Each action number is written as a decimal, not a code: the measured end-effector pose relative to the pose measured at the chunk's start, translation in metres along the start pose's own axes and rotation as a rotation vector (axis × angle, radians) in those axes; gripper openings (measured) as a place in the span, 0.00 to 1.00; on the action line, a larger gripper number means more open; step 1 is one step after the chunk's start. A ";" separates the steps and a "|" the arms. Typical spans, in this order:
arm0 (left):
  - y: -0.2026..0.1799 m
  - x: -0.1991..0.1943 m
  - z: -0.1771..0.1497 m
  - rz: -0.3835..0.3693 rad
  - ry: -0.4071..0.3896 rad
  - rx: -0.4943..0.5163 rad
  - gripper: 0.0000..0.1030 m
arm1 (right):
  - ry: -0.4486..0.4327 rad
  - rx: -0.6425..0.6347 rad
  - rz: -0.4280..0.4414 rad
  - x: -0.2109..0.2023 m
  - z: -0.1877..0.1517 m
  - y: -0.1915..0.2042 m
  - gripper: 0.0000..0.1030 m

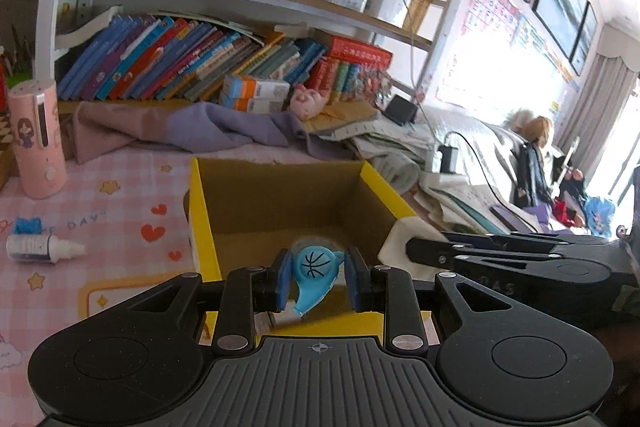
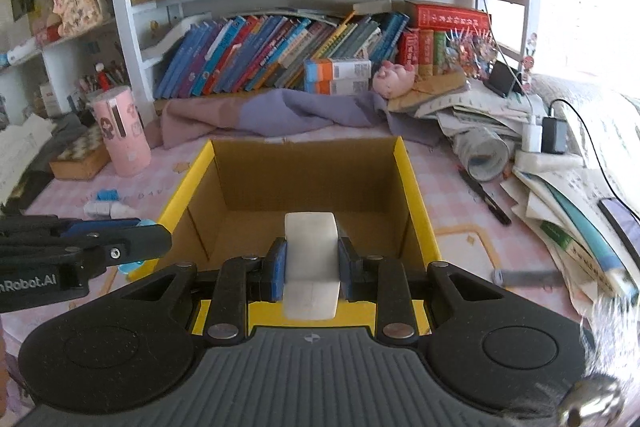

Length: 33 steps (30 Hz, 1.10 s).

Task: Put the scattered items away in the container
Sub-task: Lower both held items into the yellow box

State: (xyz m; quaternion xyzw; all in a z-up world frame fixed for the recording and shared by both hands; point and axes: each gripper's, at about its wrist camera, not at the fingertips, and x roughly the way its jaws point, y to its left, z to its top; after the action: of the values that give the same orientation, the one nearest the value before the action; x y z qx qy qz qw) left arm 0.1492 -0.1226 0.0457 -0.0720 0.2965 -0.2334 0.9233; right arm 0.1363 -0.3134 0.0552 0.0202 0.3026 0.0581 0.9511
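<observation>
Right now I have the blue basketball-print toy [image 1: 316, 269] pinched in my left hand-held gripper [image 1: 318, 279] and the white block [image 2: 311, 261] clamped in the right hand-held gripper [image 2: 312, 267], both poised over the open yellow box [image 2: 416, 195] for dropping; a small bottle [image 1: 38, 247] waits on the desk [image 1: 120, 195].

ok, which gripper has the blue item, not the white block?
The left gripper: it pinches the blue basketball-print piece over the yellow box. The right gripper holds the white block.
</observation>
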 end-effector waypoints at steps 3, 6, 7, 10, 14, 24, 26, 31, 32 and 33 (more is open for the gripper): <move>-0.001 0.009 0.006 0.025 -0.006 -0.002 0.25 | -0.018 -0.010 0.014 0.008 0.009 -0.007 0.24; -0.002 0.024 0.009 0.054 0.002 0.013 0.25 | 0.005 -0.019 0.028 0.023 0.014 -0.013 0.24; -0.002 0.029 0.010 0.062 0.009 0.016 0.25 | 0.014 -0.023 0.034 0.028 0.015 -0.015 0.24; -0.004 0.044 0.009 0.101 0.028 0.041 0.25 | 0.044 -0.046 0.053 0.045 0.016 -0.017 0.24; -0.009 0.061 0.004 0.146 0.068 0.087 0.25 | 0.091 -0.086 0.079 0.070 0.014 -0.018 0.24; -0.011 0.093 -0.011 0.239 0.167 0.130 0.26 | 0.177 -0.191 0.139 0.105 0.007 -0.017 0.24; -0.013 0.095 -0.011 0.256 0.166 0.149 0.26 | 0.189 -0.208 0.152 0.108 0.007 -0.017 0.24; -0.018 0.097 -0.014 0.289 0.165 0.177 0.24 | 0.207 -0.237 0.189 0.115 0.007 -0.013 0.25; -0.019 0.097 -0.015 0.296 0.166 0.188 0.25 | 0.219 -0.238 0.197 0.117 0.006 -0.013 0.25; -0.021 0.098 -0.016 0.301 0.167 0.200 0.25 | 0.228 -0.237 0.200 0.119 0.005 -0.012 0.26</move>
State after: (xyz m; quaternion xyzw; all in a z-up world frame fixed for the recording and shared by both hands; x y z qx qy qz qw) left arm 0.2021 -0.1872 -0.0118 0.0847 0.3548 -0.1261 0.9225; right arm 0.2365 -0.3111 -0.0095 -0.0689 0.3959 0.1893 0.8959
